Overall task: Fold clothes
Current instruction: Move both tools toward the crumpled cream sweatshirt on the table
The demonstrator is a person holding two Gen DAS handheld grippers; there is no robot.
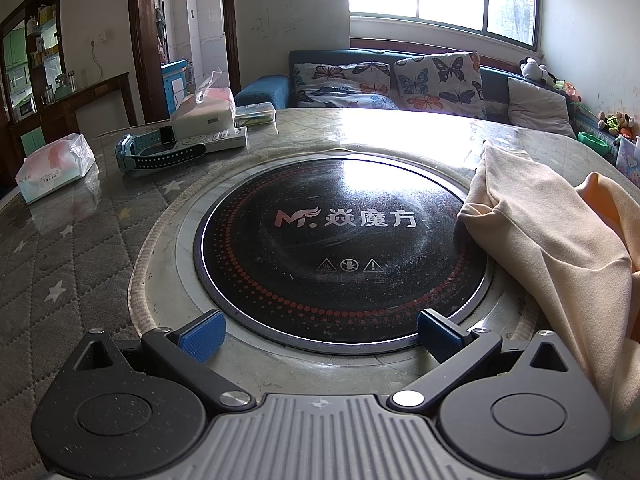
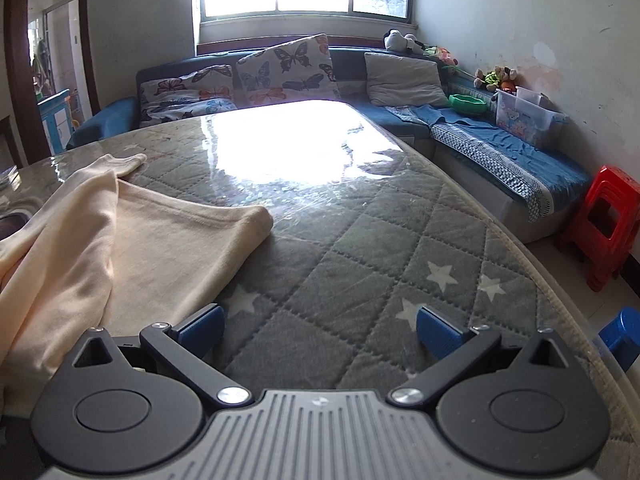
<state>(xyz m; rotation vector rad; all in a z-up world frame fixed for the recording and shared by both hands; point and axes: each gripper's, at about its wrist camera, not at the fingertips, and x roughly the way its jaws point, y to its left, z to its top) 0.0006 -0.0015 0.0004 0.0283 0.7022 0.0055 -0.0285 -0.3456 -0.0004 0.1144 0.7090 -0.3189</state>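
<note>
A cream long-sleeved garment (image 1: 552, 236) lies crumpled on the round table, to the right of my left gripper (image 1: 318, 334). That gripper is open and empty, low over the black induction plate (image 1: 340, 248). In the right wrist view the same garment (image 2: 132, 240) lies to the left, with one sleeve stretched toward the far side. My right gripper (image 2: 320, 330) is open and empty over the grey quilted star-patterned table cover (image 2: 360, 272), its left finger close to the garment's near edge.
Two tissue packs (image 1: 56, 168), a remote and a blue watch (image 1: 156, 152) sit at the table's far left. A blue sofa with butterfly cushions (image 2: 280, 68) stands behind the table. A red stool (image 2: 604, 220) stands on the floor at right.
</note>
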